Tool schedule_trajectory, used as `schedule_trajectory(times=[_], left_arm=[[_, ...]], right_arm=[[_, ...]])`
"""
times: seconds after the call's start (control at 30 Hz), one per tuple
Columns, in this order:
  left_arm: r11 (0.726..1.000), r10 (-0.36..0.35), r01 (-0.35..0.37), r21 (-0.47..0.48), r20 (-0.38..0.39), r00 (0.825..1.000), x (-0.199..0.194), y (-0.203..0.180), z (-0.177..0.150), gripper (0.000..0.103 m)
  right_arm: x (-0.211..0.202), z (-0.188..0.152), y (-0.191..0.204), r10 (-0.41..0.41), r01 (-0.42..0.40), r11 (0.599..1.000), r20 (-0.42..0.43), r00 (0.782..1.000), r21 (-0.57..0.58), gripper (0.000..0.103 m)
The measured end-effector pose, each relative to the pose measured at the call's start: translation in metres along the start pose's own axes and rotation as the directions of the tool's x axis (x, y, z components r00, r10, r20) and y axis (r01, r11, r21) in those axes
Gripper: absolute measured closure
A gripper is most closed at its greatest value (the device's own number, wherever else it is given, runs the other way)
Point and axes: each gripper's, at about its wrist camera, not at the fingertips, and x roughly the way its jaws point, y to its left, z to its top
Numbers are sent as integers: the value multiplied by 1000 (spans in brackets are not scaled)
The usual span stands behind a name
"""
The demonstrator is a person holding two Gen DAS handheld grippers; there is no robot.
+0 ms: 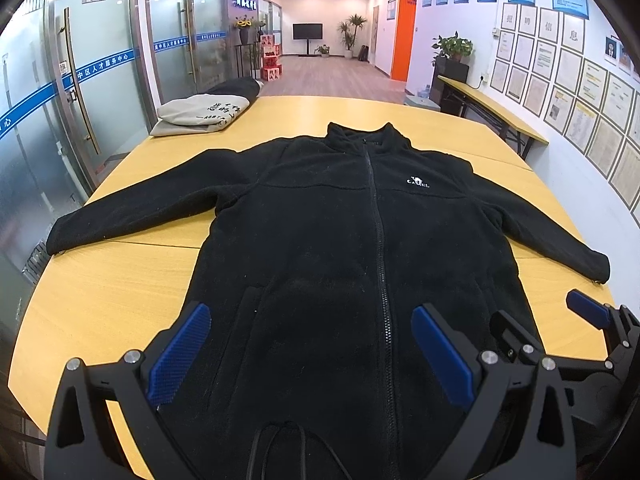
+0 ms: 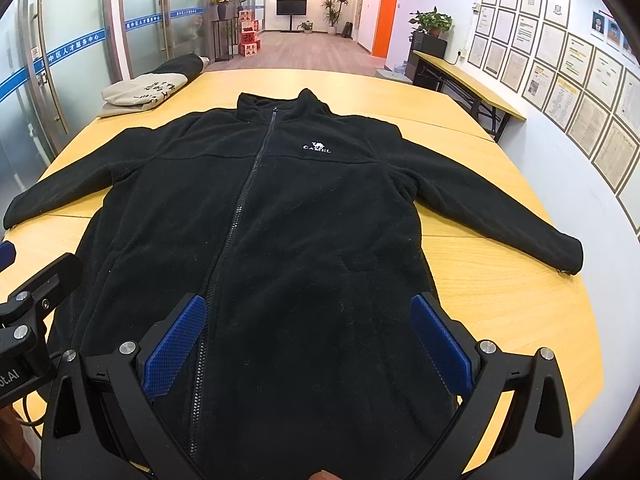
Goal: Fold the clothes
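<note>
Black fleece jacket [image 1: 360, 240] lies flat, zipped, likely soft, limp and grippy, best pinched at a sleeve cuff or hem corner by the wide-open left gripper [image 1: 312, 344] and right gripper [image 2: 306, 336].

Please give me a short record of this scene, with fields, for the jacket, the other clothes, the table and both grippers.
garment to fold: black fleece jacket, flat, front up, zipped, both sleeves spread out
logo: white camel mark on the chest
folded clothes: beige garment and dark garment, at the far left corner
surface: yellow table
left gripper: open, over the jacket hem, holds nothing
right gripper: open, over the jacket hem, holds nothing
fold status: not yet begun
</note>
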Motion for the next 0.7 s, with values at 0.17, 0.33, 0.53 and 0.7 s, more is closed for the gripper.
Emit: schedule_trajectory(times=[0.17,0.33,0.53,0.7], left_arm=[[1000,6,-6,-3,-2,1000,-2,4,-2,0],[1000,3,-4,14,13,1000,-9,3,-4,0],[995,-86,84,59,23,996,-13,0,0,0],[973,-211,206,100,38,977,-12,-3,5,0]], right_arm=[[-4,-2,-2,-14,14,1000,3,1000,0,0],[-11,-4,-11,-44,43,999,16,999,8,0],[-17,-2,-20,-58,57,998,37,998,24,0],[-16,-2,-19,-72,72,997,66,995,1,0]])
